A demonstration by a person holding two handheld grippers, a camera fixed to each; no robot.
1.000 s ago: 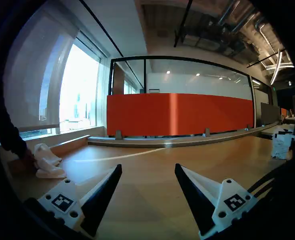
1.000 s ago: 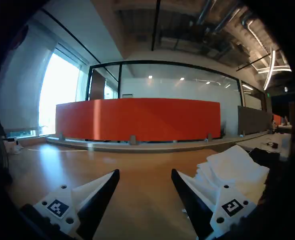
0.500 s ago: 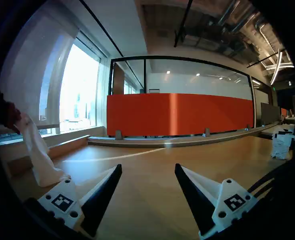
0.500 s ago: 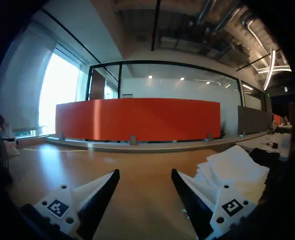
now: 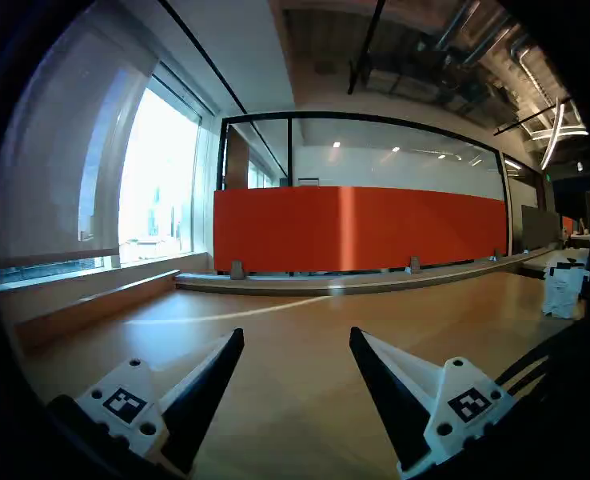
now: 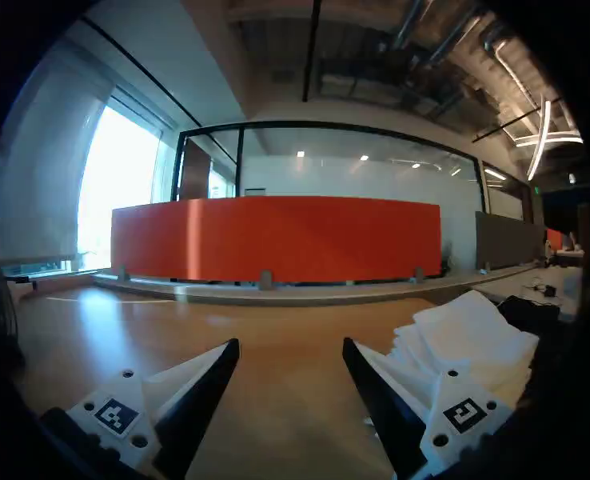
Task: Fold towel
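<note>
We see a stack of white towels (image 6: 475, 336) in the right gripper view, folded and piled on the wooden desk (image 6: 283, 400). It lies just beyond the finger on the right side of that view and partly behind it, so the finger's white base covers the pile's near lower corner. Past the towels, farther out from that same finger, sits a dark object (image 6: 527, 310) that we cannot make out. The right gripper (image 6: 290, 342) has its fingers spread wide, with bare desk between the tips and nothing held. The fingers lie low over the desk, and we cannot tell whether they touch it.

In the left gripper view, the left gripper (image 5: 296, 330) likewise has its fingers wide apart, holding nothing, with bare wood showing between them. Far out to the right of its right-side finger stands a small white heap (image 5: 563, 294), too small for us to say what it is. Black cables (image 5: 539, 358) run beside the base of that finger.

Straight ahead of both pairs of fingertips, well across the desk, an orange partition (image 6: 275, 238) stands along the far edge, with a glass wall (image 6: 335, 164) rising above it. Off to the left of the fingers we see a bright window (image 5: 157, 192), and overhead there are exposed pipes (image 6: 423, 48) on the ceiling.
</note>
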